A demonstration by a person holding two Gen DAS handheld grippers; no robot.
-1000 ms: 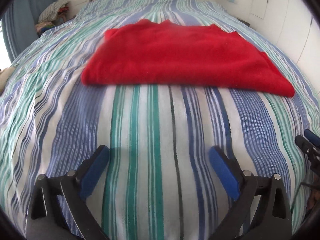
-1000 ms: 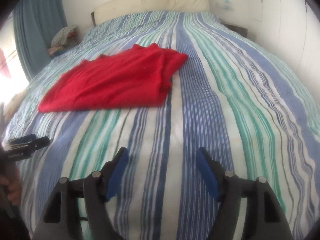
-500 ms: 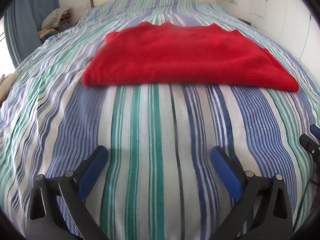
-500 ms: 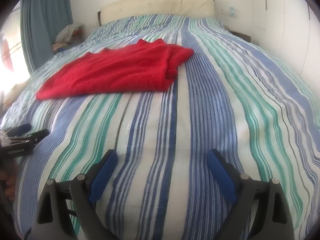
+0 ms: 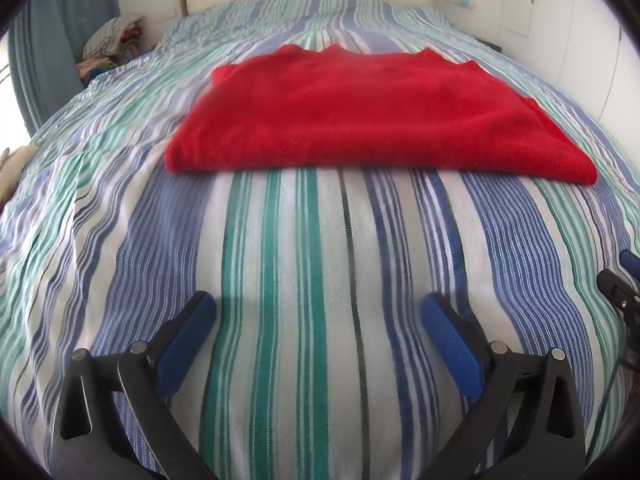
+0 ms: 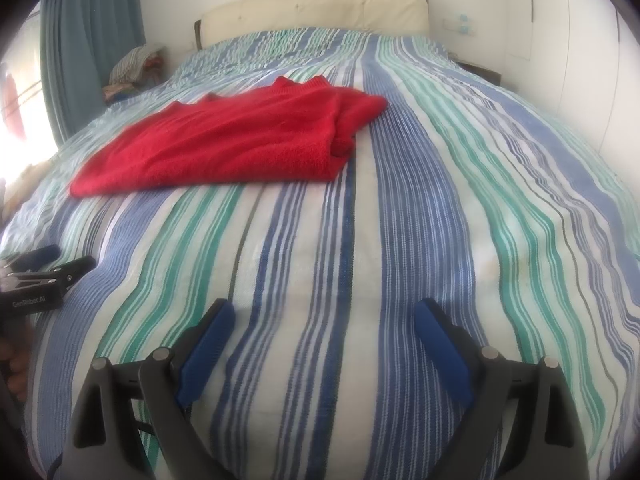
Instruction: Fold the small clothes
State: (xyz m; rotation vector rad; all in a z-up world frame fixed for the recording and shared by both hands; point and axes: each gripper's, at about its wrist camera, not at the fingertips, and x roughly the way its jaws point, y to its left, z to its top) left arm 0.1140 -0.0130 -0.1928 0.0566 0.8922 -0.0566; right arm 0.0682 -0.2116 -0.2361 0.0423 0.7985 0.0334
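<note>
The red knitted sweater [image 5: 372, 116] lies folded on the striped bed [image 5: 304, 264], far ahead, both claws [image 5: 316, 320] [image 6: 324, 320] wide and empty, so the folding looks done.

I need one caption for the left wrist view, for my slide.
Open left gripper hovers over striped bedspread, folded red garment lying ahead.

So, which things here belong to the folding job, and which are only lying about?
Belong to the job:
- red knitted garment, lying folded on the striped bedspread
- left tool, open, holding nothing
- right tool, open, holding nothing

Just lying about:
- pile of clothes beside the bed
- blue curtain
- cream headboard
</note>
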